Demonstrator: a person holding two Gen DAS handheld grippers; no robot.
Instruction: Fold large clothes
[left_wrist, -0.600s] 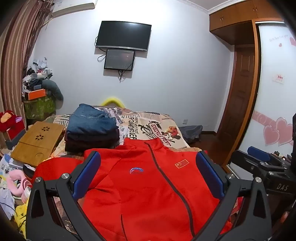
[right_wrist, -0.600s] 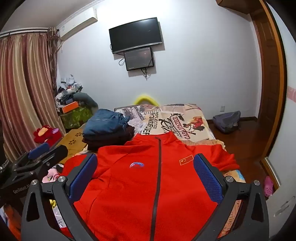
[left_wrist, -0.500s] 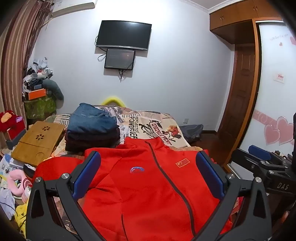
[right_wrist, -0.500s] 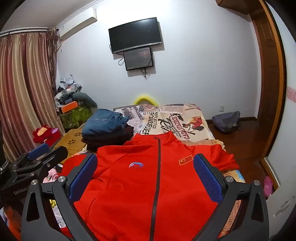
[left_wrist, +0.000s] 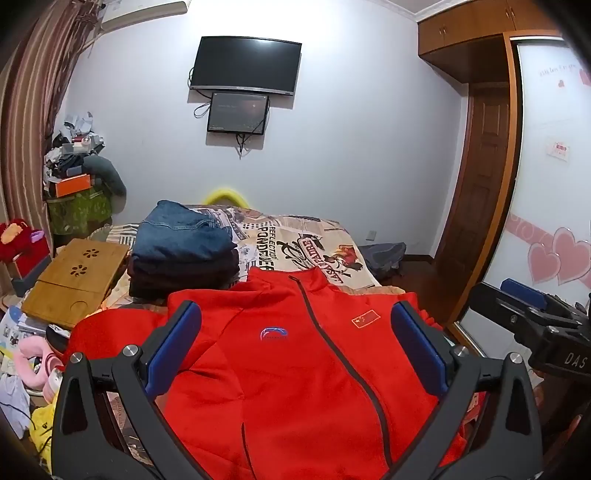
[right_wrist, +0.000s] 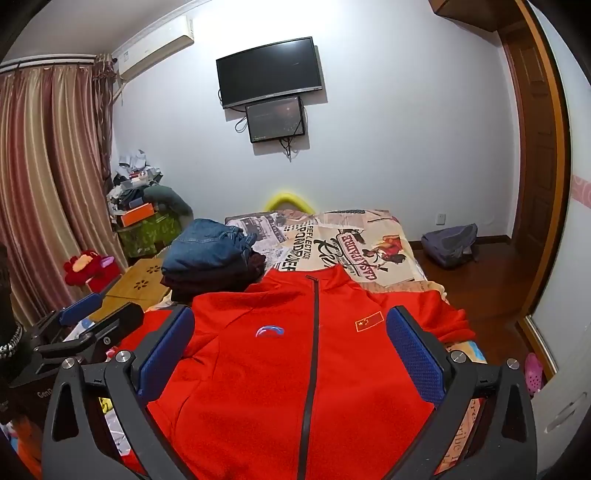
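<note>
Nothing shifted since prior frames: red jacket (left_wrist: 295, 369) lay flat, zipped, front-up on bed (right_wrist: 369, 236). L gripper (left_wrist: 295, 354) & R gripper (right_wrist: 290, 350) hovered, jaws wide, empty. I judged: pinch sleeve cuffs first, fold inward.

Bedsheet (right_wrist: 369, 236) print reads "CASA PADRE" and "REFLECTION"; other words are too warped to read. Red jacket (right_wrist: 258, 369) has a flag patch with stars, plus a logo with unreadable text. Right gripper (left_wrist: 546, 332) body reads "DAS".
</note>
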